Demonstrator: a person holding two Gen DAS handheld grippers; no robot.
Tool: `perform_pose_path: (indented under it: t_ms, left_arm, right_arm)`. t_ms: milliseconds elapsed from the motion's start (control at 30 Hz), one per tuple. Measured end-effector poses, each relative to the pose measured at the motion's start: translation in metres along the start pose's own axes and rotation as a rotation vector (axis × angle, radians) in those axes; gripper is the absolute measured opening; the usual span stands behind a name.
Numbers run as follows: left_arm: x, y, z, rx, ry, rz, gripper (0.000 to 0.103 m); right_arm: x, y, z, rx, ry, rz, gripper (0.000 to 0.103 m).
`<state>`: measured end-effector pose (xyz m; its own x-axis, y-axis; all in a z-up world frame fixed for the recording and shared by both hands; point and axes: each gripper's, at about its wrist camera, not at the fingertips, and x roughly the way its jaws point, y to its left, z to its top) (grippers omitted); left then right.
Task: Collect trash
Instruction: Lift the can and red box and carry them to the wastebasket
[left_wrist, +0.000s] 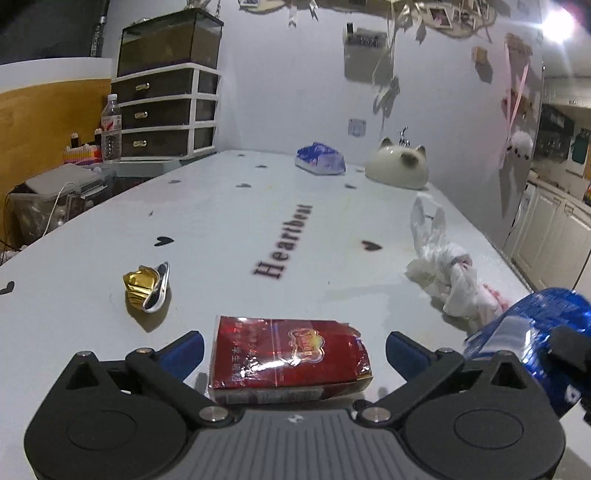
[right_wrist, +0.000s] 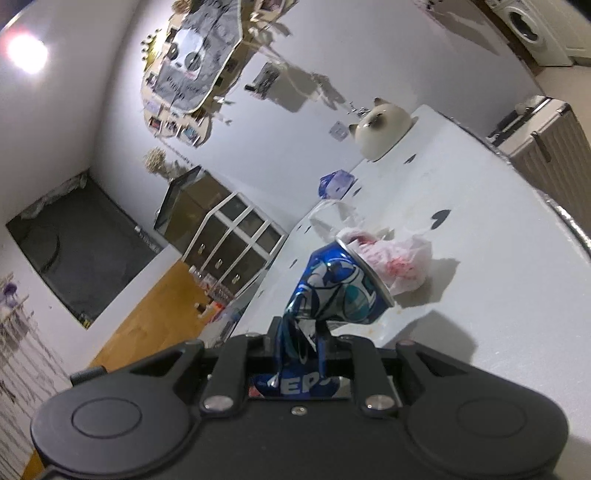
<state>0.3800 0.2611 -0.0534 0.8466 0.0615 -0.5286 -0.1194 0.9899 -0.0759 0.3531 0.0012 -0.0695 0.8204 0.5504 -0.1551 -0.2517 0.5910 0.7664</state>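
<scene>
Left gripper (left_wrist: 294, 350) jaws wide around the red pack (left_wrist: 290, 360) — closing off-centre could skid it; right gripper (right_wrist: 300, 341) pinches the crushed can (right_wrist: 334, 291) — it might slip.

The left gripper (left_wrist: 294, 350) tilts down toward the table (left_wrist: 229, 229), its blue-padded fingers (left_wrist: 184, 350) spread wide apart, touching nothing. The right gripper (right_wrist: 301, 345) points nearly level and rolled sideways, its fingers pinched tight on a crushed can (right_wrist: 332, 288).
</scene>
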Motion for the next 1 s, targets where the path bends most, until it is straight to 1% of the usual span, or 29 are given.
perform_pose_path:
  t_ms: [100, 167, 233, 267, 300, 467, 567, 700, 867, 1000]
  left_arm:
    - [0.006, -0.001, 0.001, -0.02, 0.03, 0.031, 0.103]
    - [0.009, -0.001, 0.0, -0.023, 0.062, 0.054, 0.103]
    - [0.011, 0.001, -0.001, -0.043, 0.084, 0.046, 0.102]
    - [0.009, 0.003, -0.001, -0.049, 0.074, 0.039, 0.1]
    - [0.007, 0.004, -0.001, -0.06, 0.065, 0.025, 0.092]
    - [0.001, 0.001, -0.002, -0.058, 0.05, -0.006, 0.091]
    - [-0.01, -0.005, -0.005, -0.043, 0.034, -0.017, 0.09]
    - [-0.031, -0.009, -0.01, -0.044, 0.01, -0.021, 0.09]
    - [-0.059, -0.018, -0.018, -0.046, -0.02, -0.049, 0.09]
    - [-0.081, -0.026, -0.026, -0.039, -0.04, -0.051, 0.09]
  right_arm:
    - [-0.003, 0.001, 0.0, -0.031, -0.019, -0.042, 0.018]
    - [-0.002, 0.001, 0.0, -0.045, -0.019, -0.052, 0.018]
    - [-0.001, 0.001, 0.0, -0.048, -0.009, -0.055, 0.018]
    - [0.0, 0.001, 0.0, -0.051, -0.005, -0.057, 0.018]
    - [0.0, 0.001, 0.0, -0.052, -0.001, -0.06, 0.018]
    - [0.0, 0.004, 0.0, -0.093, 0.017, -0.069, 0.018]
    - [-0.002, 0.007, 0.0, -0.133, 0.026, -0.088, 0.018]
    - [-0.008, 0.006, 0.002, -0.145, 0.05, -0.1, 0.018]
    - [-0.025, 0.014, 0.006, -0.228, 0.081, -0.113, 0.018]
    - [-0.043, 0.023, 0.011, -0.313, 0.103, -0.113, 0.018]
